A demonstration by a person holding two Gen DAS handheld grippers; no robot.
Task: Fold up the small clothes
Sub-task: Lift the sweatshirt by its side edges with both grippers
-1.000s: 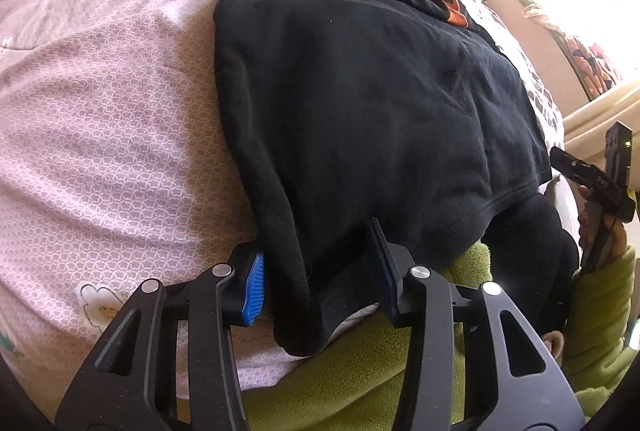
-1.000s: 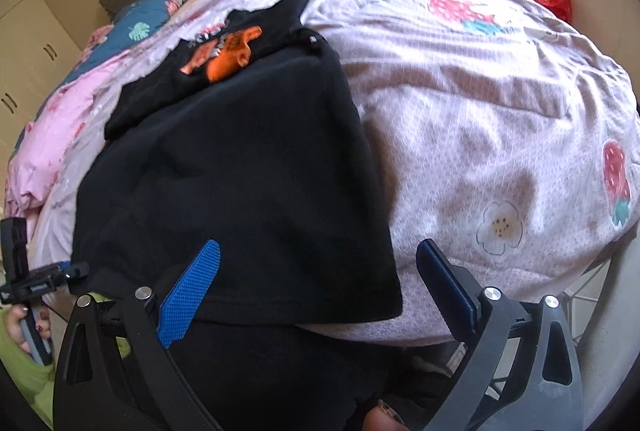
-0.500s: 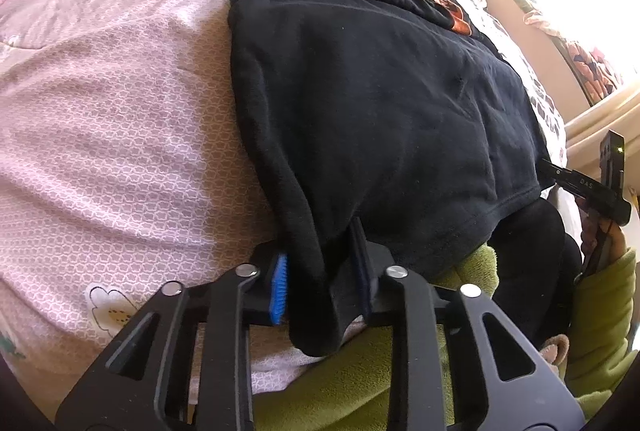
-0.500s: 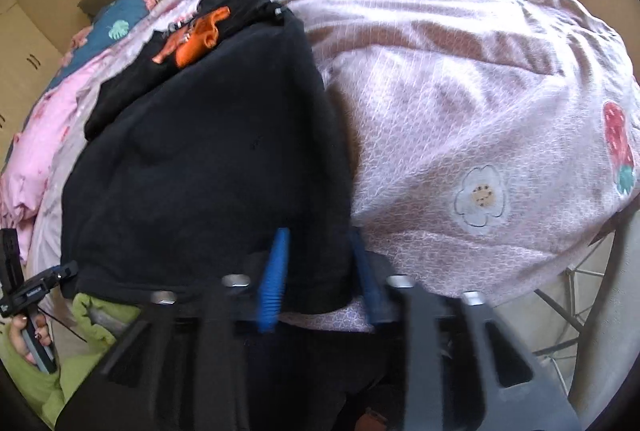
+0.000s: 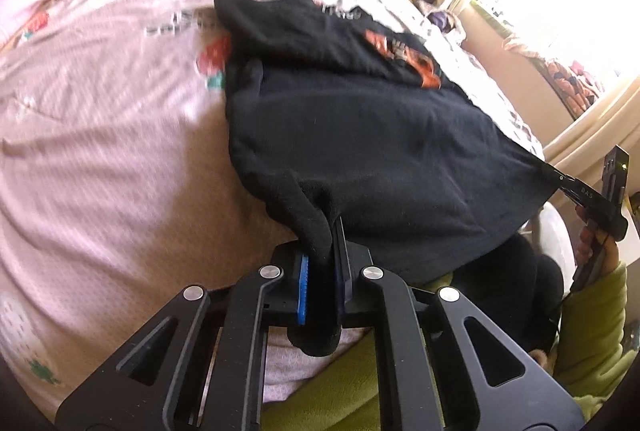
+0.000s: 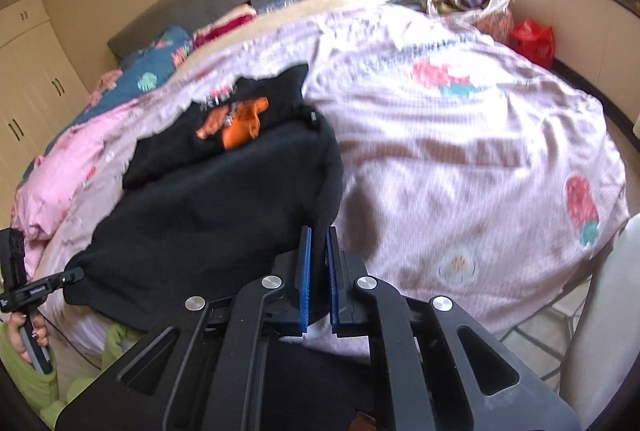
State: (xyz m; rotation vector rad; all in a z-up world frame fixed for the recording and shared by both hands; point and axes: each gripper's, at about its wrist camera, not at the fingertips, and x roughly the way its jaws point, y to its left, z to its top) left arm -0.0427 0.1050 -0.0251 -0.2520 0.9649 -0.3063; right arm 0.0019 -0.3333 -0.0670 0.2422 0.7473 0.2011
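Left tool [image 5: 322,271] and right tool [image 6: 319,271] each pinching a near corner of the black top [image 5: 360,159] over the bed [image 5: 100,151]; probably next, carrying that hem forward evenly to fold.

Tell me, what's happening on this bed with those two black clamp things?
A person in green sleeves is folding a black sweatshirt on the pink bedspread. The left gripper and the right gripper have just closed, each pinching one bottom corner of it. The hem is lifted off the bed, while the orange-printed end still lies flat.
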